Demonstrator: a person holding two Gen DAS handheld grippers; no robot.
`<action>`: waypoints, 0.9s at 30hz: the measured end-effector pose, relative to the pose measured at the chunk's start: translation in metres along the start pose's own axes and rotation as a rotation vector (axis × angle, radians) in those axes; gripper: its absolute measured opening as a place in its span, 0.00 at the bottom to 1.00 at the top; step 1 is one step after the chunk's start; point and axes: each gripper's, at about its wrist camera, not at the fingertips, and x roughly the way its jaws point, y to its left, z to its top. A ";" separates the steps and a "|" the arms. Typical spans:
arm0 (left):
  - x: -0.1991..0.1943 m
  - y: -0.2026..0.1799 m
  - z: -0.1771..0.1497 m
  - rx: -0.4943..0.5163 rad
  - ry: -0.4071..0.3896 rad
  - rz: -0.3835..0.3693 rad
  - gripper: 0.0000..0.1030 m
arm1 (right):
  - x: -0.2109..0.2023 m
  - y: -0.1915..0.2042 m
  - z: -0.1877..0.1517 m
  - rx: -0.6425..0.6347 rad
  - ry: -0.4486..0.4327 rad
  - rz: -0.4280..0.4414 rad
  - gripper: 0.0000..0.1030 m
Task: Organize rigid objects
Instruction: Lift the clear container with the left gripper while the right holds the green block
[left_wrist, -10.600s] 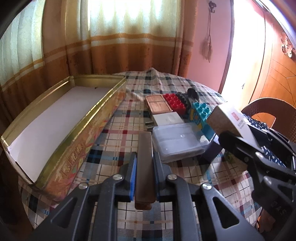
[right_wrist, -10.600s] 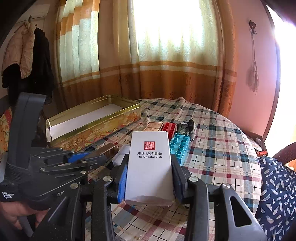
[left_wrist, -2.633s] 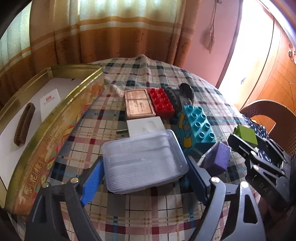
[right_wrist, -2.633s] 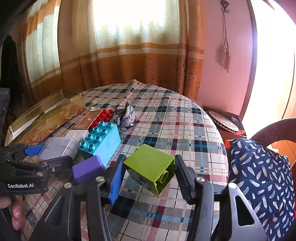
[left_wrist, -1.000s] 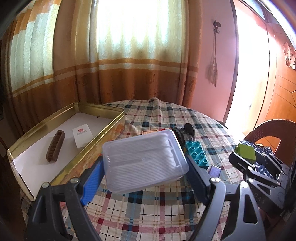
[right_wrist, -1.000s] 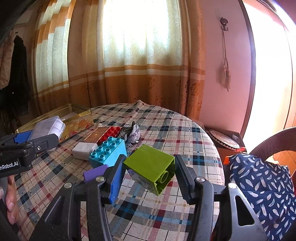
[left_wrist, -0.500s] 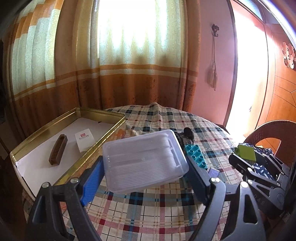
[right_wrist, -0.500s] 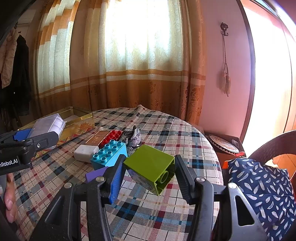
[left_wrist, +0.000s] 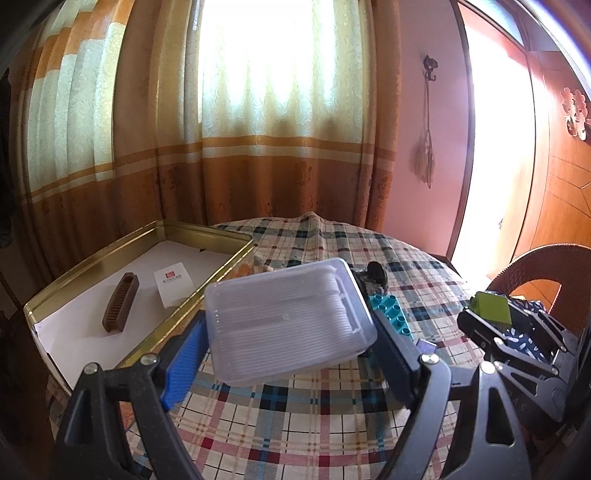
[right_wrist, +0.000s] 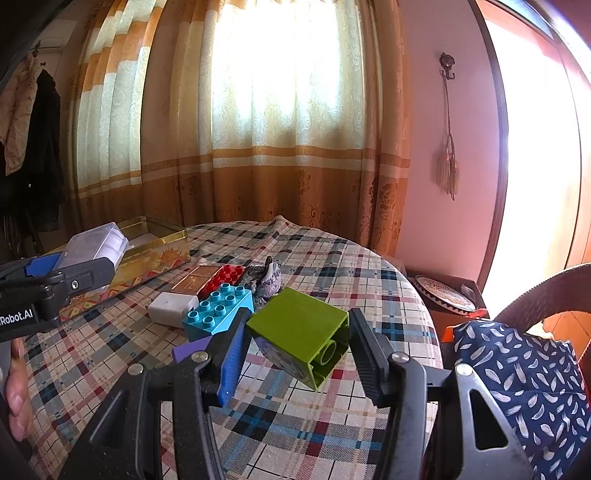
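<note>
Left gripper (left_wrist: 290, 363): spread wide, clamped on the clear box (left_wrist: 288, 319), which it holds above the surface (left_wrist: 295, 424), just beside the tin's near long rim.
Right gripper (right_wrist: 297, 356): partly closed, clamped on the green block (right_wrist: 297, 334), tilted, held off the surface near its front edge.
Tin (left_wrist: 221, 264): open, gold, at the surface's left edge; white liner inside.
In the tin: a brown comb (left_wrist: 120, 308) and a white card box (left_wrist: 173, 284), side by side, apart.
On the surface, middle: white case (right_wrist: 171, 308), copper plate (right_wrist: 194, 278), red brick (right_wrist: 223, 277), teal brick (right_wrist: 219, 312), grey figurine (right_wrist: 267, 280), close together.
Purple block (right_wrist: 190, 350): just in front of the teal brick.
Cloth: plaid, covering the surface.
</note>
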 end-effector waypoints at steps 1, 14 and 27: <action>0.000 0.000 0.000 0.000 -0.002 0.000 0.83 | 0.000 0.000 0.000 0.000 -0.001 0.000 0.53; -0.005 0.000 0.000 0.002 -0.028 0.004 0.83 | -0.002 0.000 0.000 -0.002 -0.016 -0.001 0.53; -0.015 0.000 0.001 0.003 -0.073 0.005 0.83 | -0.003 0.001 0.000 -0.008 -0.024 -0.005 0.53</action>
